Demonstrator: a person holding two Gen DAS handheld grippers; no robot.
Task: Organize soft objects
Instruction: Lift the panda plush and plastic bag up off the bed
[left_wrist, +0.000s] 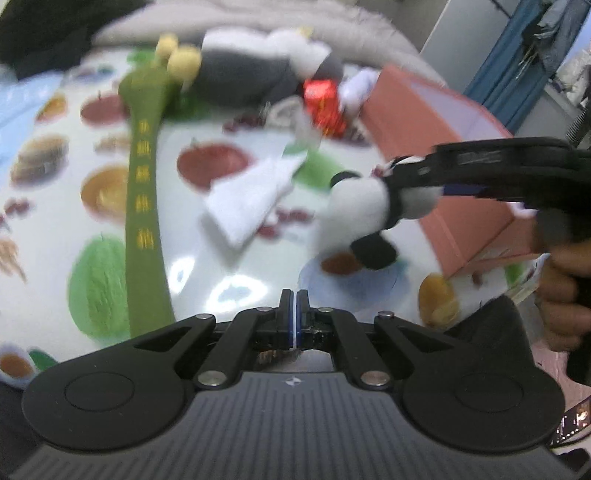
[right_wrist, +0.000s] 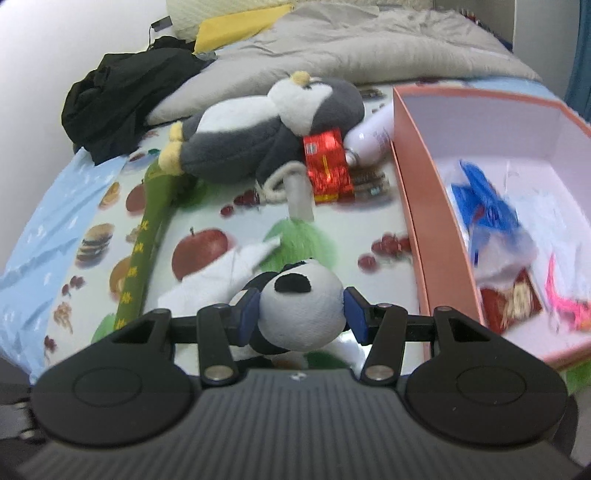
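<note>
My right gripper (right_wrist: 301, 314) pinches the panda toy (right_wrist: 301, 308) off the cloth, ready for the pink box (right_wrist: 413, 206) beside it. My left gripper (left_wrist: 294, 306) is closed, empty. Beyond lies the penguin toy (right_wrist: 258, 133).

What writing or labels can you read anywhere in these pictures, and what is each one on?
Nothing can be quoted for certain.
Green fabric strip: a column of yellow characters, too blurred to read.
Red foil packet: a small label and gold print, too small to read.
White bottle: faint print, illegible.
Red packet in the pink box: pattern only, unreadable.
Panda plush in the right gripper: no text.
</note>
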